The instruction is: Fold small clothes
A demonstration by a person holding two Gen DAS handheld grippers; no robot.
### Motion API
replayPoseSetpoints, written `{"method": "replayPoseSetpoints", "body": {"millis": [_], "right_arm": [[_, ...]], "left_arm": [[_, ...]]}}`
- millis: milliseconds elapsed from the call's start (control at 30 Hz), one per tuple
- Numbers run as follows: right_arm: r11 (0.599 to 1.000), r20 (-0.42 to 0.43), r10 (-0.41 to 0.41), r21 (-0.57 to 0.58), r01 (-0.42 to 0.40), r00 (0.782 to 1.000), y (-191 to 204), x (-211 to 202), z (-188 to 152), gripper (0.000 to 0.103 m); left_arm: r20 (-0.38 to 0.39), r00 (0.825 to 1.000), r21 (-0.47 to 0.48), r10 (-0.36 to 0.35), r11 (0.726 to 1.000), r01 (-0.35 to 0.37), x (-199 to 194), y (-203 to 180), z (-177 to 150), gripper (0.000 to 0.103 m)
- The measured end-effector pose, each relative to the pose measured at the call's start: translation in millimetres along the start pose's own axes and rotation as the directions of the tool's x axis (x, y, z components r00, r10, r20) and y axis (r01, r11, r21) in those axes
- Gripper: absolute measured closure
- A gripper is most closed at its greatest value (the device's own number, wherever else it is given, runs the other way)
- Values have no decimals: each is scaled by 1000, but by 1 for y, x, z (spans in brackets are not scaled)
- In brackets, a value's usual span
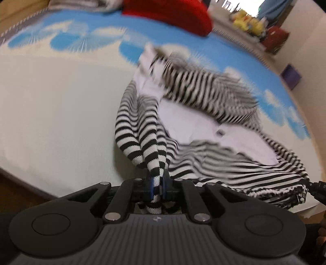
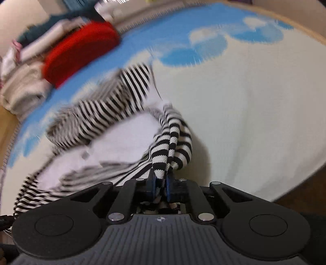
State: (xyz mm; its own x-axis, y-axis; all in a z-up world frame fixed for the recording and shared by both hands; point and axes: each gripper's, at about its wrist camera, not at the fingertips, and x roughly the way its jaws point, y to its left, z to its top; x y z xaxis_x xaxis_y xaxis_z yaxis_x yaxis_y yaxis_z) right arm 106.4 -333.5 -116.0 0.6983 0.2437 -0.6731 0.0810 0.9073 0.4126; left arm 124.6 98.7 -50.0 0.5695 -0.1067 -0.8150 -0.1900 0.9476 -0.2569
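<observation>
A black-and-white striped garment (image 1: 205, 97) with a white inner panel lies partly lifted over a white and blue cloud-patterned cover (image 1: 57, 114). My left gripper (image 1: 156, 183) is shut on a bunched striped edge of it at its left side. My right gripper (image 2: 161, 183) is shut on another bunched striped edge (image 2: 175, 140) at its right side. The garment (image 2: 106, 110) stretches between the two grippers and is blurred by motion. The tip of the right gripper shows at the right edge of the left wrist view (image 1: 317, 187).
A red folded item (image 1: 173, 16) lies at the far side of the cover, and shows in the right wrist view (image 2: 79, 51) beside a stack of folded clothes (image 2: 26, 85). Yellow toys (image 1: 248, 22) sit on a far shelf. Wooden floor borders the cover (image 2: 301, 195).
</observation>
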Motion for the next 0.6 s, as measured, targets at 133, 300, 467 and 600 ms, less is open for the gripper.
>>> {"method": "replayPoseSetpoints", "body": {"millis": [133, 300, 467, 600], "right_arm": [[997, 85, 77, 2, -78, 993, -1, -47, 15, 95], [983, 148, 183, -12, -183, 972, -8, -127, 13, 95], [974, 168, 226, -19, -226, 960, -17, -176, 5, 95], [977, 129, 212, 2, -214, 969, -20, -146, 17, 95]], "left_arm": [[40, 996, 32, -76, 997, 75, -38, -9, 5, 96], [62, 979, 66, -197, 979, 193, -102, -11, -3, 96], [58, 955, 59, -290, 956, 286, -130, -5, -5, 95], [0, 962, 14, -273, 962, 273, -86, 0, 19, 95]]}}
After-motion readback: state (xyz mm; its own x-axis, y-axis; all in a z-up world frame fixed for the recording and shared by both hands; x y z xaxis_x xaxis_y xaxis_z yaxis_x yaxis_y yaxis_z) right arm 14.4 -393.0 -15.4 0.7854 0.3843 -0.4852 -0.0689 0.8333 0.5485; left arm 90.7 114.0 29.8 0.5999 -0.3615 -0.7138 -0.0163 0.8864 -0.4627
